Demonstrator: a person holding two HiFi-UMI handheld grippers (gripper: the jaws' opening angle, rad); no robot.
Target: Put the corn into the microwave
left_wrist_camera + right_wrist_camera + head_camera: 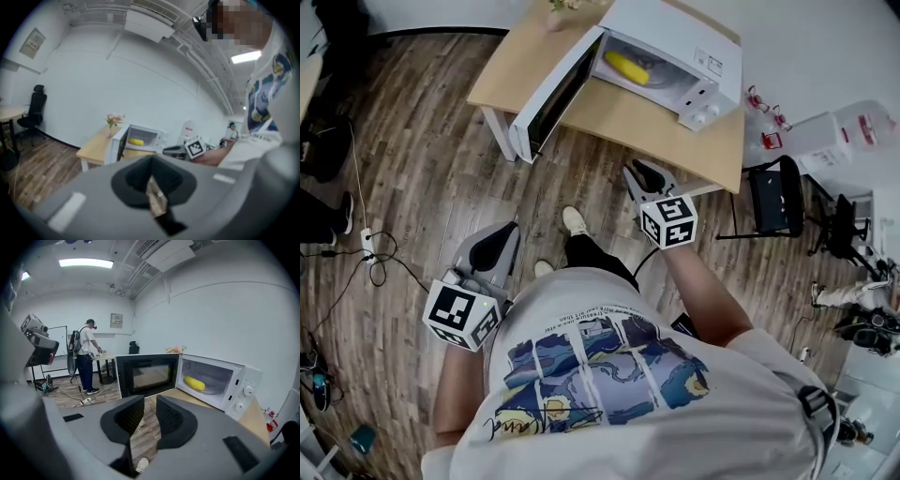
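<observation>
A yellow corn cob (628, 67) lies inside the white microwave (680, 37), whose door (548, 98) hangs wide open to the left on a wooden table (619, 117). The right gripper view shows the corn (194, 383) on the oven's glass plate. My right gripper (639, 173) hovers short of the table's near edge, away from the microwave. Its jaws stand a narrow gap apart with nothing between the pads (133, 416). My left gripper (500, 239) is held low over the floor at my left side, its jaws together and empty.
A black chair (778, 192) stands right of the table, with large water jugs (853, 131) beyond it. Cables (375, 253) trail over the wood floor at the left. A vase of flowers (113, 121) sits at the table's far end. Another person (86, 359) stands at a distant table.
</observation>
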